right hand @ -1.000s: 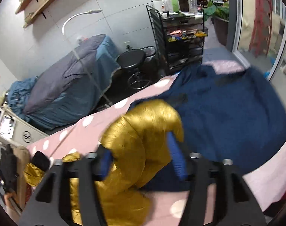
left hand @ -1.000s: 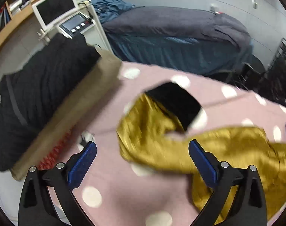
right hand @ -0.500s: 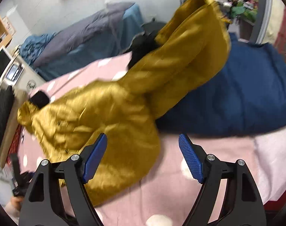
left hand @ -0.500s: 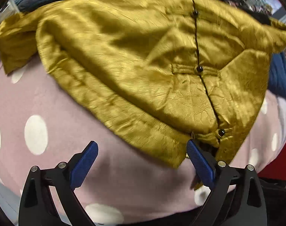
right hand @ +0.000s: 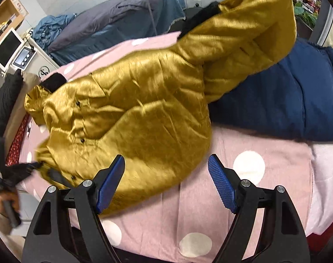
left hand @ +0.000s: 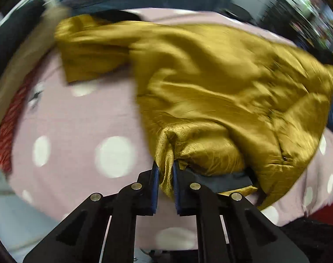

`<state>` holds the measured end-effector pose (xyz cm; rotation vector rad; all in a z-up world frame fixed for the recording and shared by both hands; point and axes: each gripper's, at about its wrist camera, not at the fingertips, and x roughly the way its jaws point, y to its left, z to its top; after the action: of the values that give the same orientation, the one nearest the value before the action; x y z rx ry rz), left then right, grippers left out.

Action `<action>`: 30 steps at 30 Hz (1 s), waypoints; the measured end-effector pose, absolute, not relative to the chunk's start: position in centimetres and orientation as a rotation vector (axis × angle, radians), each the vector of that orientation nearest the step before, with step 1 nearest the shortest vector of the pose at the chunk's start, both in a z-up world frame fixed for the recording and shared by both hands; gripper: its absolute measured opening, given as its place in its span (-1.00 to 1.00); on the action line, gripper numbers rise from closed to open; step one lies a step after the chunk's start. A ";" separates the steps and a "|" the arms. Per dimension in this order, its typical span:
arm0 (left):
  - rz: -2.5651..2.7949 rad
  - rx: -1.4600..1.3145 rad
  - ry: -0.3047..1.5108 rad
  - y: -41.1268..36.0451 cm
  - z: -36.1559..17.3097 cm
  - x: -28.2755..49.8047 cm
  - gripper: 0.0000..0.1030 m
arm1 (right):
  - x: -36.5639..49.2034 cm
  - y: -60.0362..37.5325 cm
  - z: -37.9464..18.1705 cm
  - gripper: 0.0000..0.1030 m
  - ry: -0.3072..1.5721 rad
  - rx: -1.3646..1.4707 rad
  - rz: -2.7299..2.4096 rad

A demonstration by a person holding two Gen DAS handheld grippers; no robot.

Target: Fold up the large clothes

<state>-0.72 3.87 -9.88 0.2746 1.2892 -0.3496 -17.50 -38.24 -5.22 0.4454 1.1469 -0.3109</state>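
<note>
A shiny mustard-gold padded jacket lies spread on a pink cloth with white dots; it also fills the left wrist view. My left gripper is shut on a fold of the jacket's near hem. In the right wrist view the left gripper shows at the jacket's lower left corner. My right gripper is open and empty, just in front of the jacket's near edge. One sleeve lies up over a navy garment.
A navy blue garment lies at the right on the pink cloth. A bed with grey and blue covers stands behind. A black garment and a red patterned item sit at the left edge. A monitor stands far left.
My left gripper has closed on the jacket's hem; it was open before. My right gripper let go of the sleeve earlier and stays open, now nearer the jacket's lower edge.
</note>
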 end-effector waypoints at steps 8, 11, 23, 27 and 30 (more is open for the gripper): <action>-0.016 0.104 1.333 18.5 -8.6 2.7 -0.95 | -18.1 -36.9 -8.5 0.51 1.277 0.429 -0.252; -0.139 0.100 1.338 16.6 -9.1 1.7 0.49 | -18.1 -35.8 -10.5 0.51 1.335 0.387 -0.242; -0.447 0.142 1.475 6.4 -18.0 0.5 -0.11 | -18.3 -40.5 -15.3 0.52 1.094 0.579 -0.321; -0.566 0.081 1.465 4.5 -13.8 1.4 -0.77 | -15.3 -39.4 -16.7 -0.81 1.309 0.625 -0.170; -0.636 0.020 1.379 4.5 -6.6 2.1 -0.79 | -14.6 -38.6 -11.9 -0.87 1.337 0.771 0.004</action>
<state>2.13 4.54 -6.64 0.0200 1.3787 -0.6361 -14.64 -38.63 -11.92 0.7709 1.3370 0.0045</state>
